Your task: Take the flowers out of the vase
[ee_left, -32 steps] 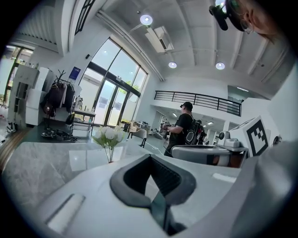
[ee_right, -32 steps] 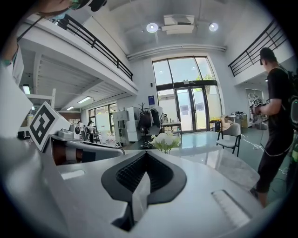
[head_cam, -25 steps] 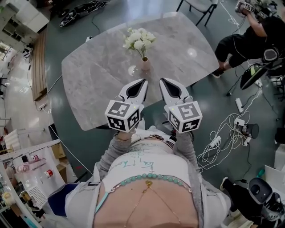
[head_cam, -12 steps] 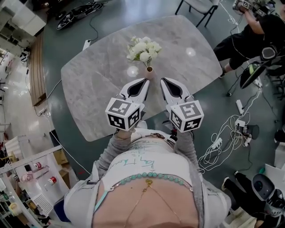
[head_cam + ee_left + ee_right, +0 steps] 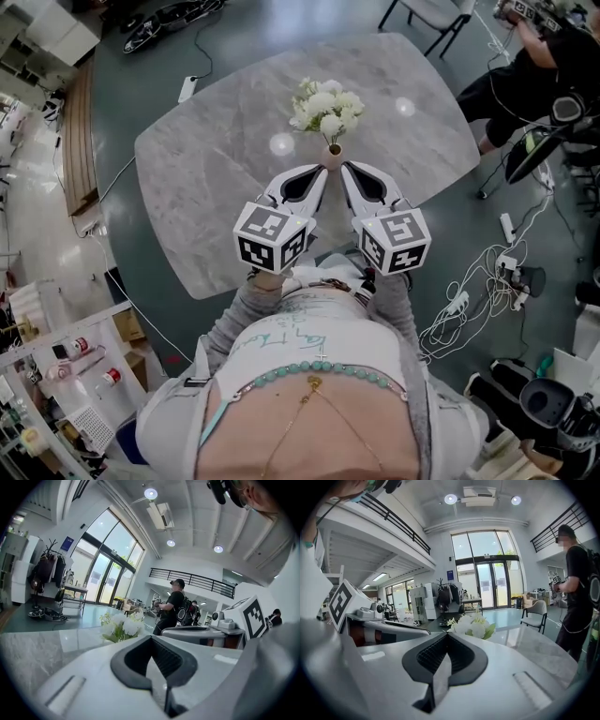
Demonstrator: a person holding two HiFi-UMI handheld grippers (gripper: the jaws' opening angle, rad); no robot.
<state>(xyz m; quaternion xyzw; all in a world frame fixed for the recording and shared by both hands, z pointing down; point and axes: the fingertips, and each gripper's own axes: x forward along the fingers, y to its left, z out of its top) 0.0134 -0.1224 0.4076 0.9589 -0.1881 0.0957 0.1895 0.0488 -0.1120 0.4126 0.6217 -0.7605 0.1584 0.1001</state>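
White flowers (image 5: 326,105) stand in a small pinkish vase (image 5: 333,156) on the grey marble table (image 5: 206,187). My left gripper (image 5: 322,172) and right gripper (image 5: 345,168) are side by side over the table's near edge, with their tips just short of the vase on either side. Both are shut with nothing between the jaws. In the left gripper view the flowers (image 5: 119,627) rise just beyond the shut left gripper (image 5: 152,637), slightly left. Seen from the right gripper view, the flowers (image 5: 473,626) stand just past the shut right gripper (image 5: 447,634), slightly right. The vase is hidden in both gripper views.
A chair (image 5: 427,14) stands at the table's far right corner. A seated person (image 5: 534,66) is at the right, with cables (image 5: 469,291) on the floor below. A shelf cart (image 5: 66,366) is at lower left. A standing person (image 5: 176,606) is beyond the table.
Both grippers have moved forward over the table toward the vase, still shut. The vase now sits right at their tips instead of well ahead of them.
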